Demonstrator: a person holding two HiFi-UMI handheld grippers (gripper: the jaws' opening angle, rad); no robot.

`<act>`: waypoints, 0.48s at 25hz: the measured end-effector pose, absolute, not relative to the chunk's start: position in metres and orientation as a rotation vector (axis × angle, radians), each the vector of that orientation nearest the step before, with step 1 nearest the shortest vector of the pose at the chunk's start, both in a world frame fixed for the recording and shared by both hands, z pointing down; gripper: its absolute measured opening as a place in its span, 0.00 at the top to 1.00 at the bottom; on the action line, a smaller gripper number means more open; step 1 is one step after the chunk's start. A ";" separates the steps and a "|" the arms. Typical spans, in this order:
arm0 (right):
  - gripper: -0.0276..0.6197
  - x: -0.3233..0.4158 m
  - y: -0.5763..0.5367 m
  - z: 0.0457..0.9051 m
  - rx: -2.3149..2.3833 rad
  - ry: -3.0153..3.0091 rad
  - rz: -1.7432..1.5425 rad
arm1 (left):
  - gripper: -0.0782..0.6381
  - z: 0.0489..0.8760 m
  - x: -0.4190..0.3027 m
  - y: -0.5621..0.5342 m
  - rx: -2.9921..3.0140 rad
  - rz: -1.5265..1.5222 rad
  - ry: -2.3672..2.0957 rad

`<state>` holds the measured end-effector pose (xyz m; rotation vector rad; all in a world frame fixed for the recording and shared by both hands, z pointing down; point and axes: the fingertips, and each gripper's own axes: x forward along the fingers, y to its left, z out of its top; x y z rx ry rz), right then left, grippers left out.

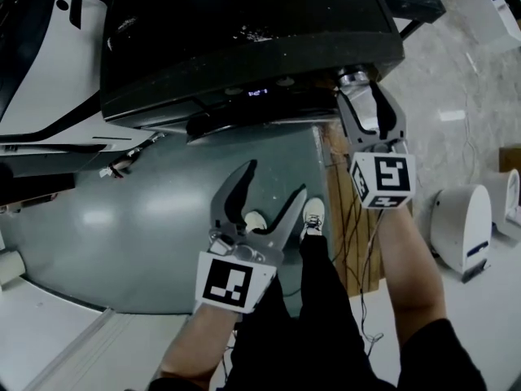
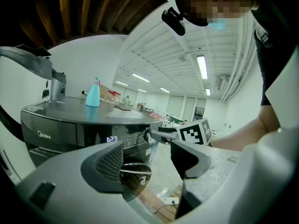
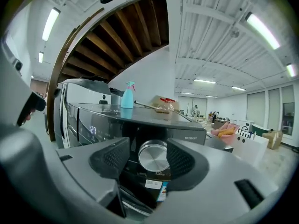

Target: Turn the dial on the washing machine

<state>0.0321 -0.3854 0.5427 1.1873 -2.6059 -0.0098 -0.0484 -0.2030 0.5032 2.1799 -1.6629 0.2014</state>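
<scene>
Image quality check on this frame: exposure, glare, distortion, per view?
Head view: washing machine top underexposed, nearly black; floor at right bright. Left gripper view: heavy fisheye, ceiling lights bowed, display readable. Right gripper view: dial sharp with soft sheen, edges vignetted black.

The dark grey, glossy washing machine (image 1: pixel 244 23) stood at the far side of the scene. Its flat top was level and its control panel faced the near side, with a round door below it. A small display near the middle of that panel glowed with pale blue digits. The round, brushed-silver metal dial (image 3: pixel 153 156) sat at the panel's right end, right of the display. Its flat face pointed outward toward the near side.
</scene>
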 end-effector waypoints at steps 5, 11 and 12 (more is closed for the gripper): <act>0.74 0.025 -0.366 0.503 1.178 -2.659 -0.004 | 0.47 0.471 -0.060 -0.201 2.231 0.194 -1.678; 0.96 0.013 -0.340 0.438 1.153 -2.759 0.112 | 0.48 0.424 -0.074 -0.193 2.268 0.155 -1.691; 0.96 0.011 -0.335 0.426 1.148 -2.774 0.113 | 0.48 0.416 -0.077 -0.191 2.279 0.148 -1.691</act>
